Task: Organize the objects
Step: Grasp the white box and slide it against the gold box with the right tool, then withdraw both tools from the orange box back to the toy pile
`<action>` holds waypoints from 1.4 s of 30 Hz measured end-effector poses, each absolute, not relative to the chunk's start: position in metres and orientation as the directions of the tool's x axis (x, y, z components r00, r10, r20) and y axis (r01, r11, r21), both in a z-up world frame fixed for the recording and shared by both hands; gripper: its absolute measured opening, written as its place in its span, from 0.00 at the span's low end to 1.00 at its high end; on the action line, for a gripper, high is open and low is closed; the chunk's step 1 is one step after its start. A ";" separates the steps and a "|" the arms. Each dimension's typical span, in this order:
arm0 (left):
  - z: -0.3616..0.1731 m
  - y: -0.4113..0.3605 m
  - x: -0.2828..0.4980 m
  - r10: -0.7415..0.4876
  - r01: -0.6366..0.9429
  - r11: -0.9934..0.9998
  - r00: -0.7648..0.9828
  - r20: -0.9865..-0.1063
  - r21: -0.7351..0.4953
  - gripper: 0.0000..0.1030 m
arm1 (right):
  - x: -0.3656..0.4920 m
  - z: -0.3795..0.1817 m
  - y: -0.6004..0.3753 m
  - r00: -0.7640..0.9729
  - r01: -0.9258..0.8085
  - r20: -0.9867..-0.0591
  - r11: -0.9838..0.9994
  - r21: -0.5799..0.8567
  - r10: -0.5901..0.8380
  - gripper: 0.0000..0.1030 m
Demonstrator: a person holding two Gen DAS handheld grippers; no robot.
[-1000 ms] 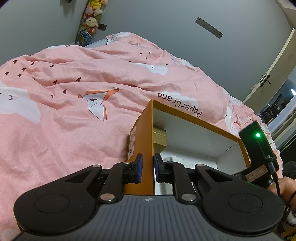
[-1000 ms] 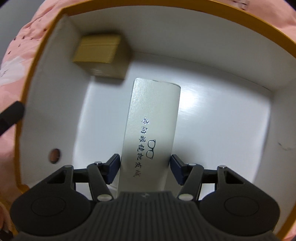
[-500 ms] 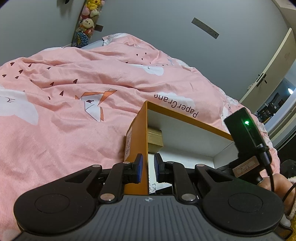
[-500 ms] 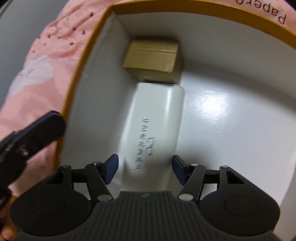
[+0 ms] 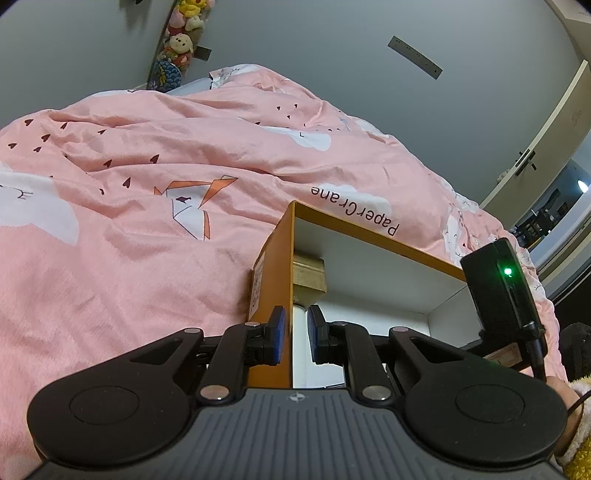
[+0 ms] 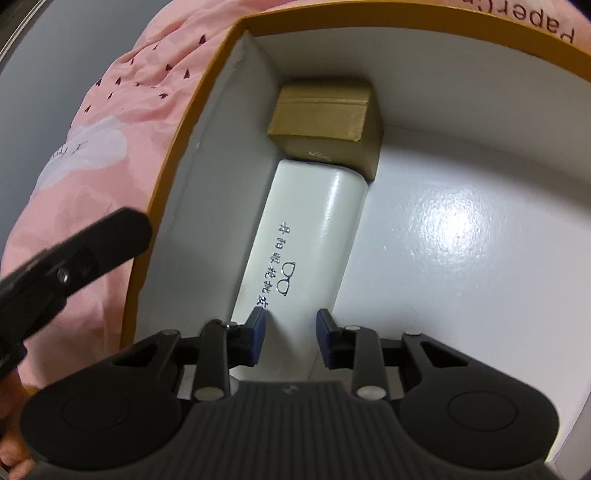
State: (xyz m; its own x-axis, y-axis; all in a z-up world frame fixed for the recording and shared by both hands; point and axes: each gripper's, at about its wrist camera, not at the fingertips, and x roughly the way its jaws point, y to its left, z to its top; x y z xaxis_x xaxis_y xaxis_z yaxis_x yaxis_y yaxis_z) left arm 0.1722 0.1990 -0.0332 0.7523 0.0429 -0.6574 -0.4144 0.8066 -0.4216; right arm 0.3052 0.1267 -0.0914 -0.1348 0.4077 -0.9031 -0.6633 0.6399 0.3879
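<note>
An orange box [image 6: 192,110] with a white inside lies on the pink duvet; it also shows in the left wrist view [image 5: 271,258]. Inside, a white glasses case [image 6: 306,236] lies along the left wall, its far end touching a small tan cardboard box [image 6: 325,110]. My right gripper [image 6: 290,336] is open above the near end of the case, its pads apart from the case sides. My left gripper [image 5: 293,332] is shut on the box's left wall. The tan box [image 5: 308,273] shows past that wall.
The pink duvet [image 5: 129,221] covers the bed all around the box. Plush toys [image 5: 181,33] hang on the grey wall at the back. A cupboard door [image 5: 543,147] stands at the right. The right gripper's body with a green light [image 5: 502,284] hangs over the box's right side.
My right gripper has drawn back and risen from the glasses case, which now lies against the tan box by the left wall. My left gripper still holds the wall.
</note>
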 end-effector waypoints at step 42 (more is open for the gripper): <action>-0.050 0.017 0.056 -0.120 -0.091 0.977 0.519 -0.847 -0.194 0.50 | 0.097 -0.050 -0.115 0.338 -0.587 -0.823 0.786 0.195 0.457 0.31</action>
State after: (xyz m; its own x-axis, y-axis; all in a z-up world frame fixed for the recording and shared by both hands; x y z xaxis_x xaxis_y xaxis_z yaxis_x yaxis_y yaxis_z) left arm 0.0564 0.0172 -0.0497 0.5186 -0.1200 -0.8466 -0.0908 0.9768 -0.1941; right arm 0.0973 -0.1148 -0.0500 0.3382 0.4570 -0.8227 -0.5869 0.7858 0.1952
